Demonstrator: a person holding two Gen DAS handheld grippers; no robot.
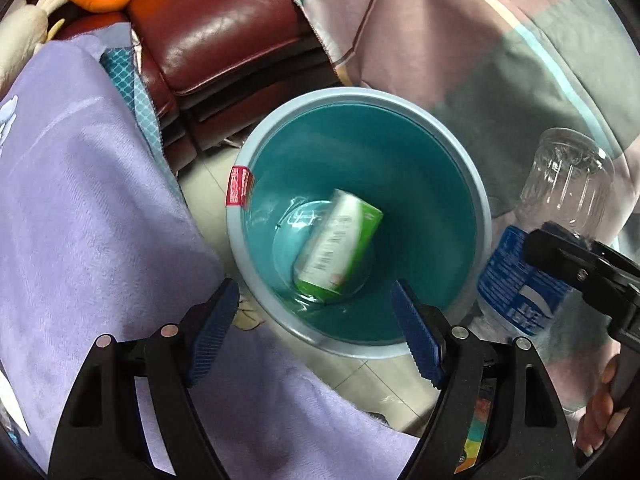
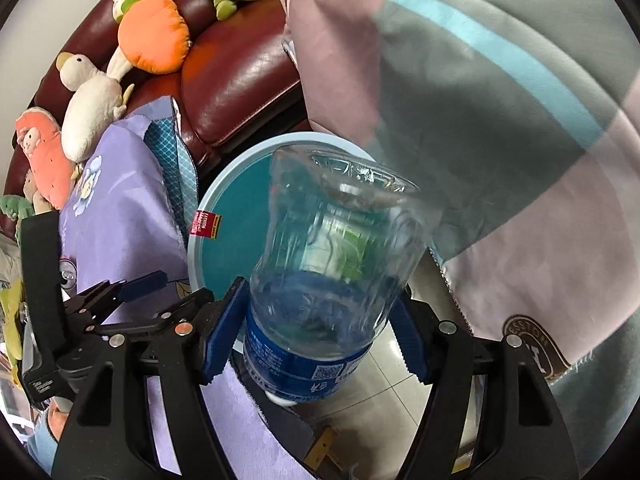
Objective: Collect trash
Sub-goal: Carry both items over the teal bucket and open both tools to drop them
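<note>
A round teal trash bin (image 1: 360, 94) stands on the floor, and a green and white carton (image 1: 340, 240) lies tilted on its bottom. My left gripper (image 1: 314, 300) hangs open right above the bin with nothing between its blue pads. To the right, a clear plastic bottle (image 1: 560, 200) with a blue label is held upside down. In the right wrist view my right gripper (image 2: 320, 300) is shut on this bottle (image 2: 340, 220) around its label. The bottle is over the near right part of the bin's rim (image 2: 208, 200), cap end toward the camera.
A purple cloth (image 1: 100, 220) drapes on the bin's left, and a pink and grey striped blanket (image 1: 500, 60) on its right. Behind stands a maroon leather sofa (image 1: 224, 28) with plush toys (image 2: 152, 32). Pale floor tiles (image 1: 380, 384) show below the bin. A hand (image 1: 604, 400) grips the right handle.
</note>
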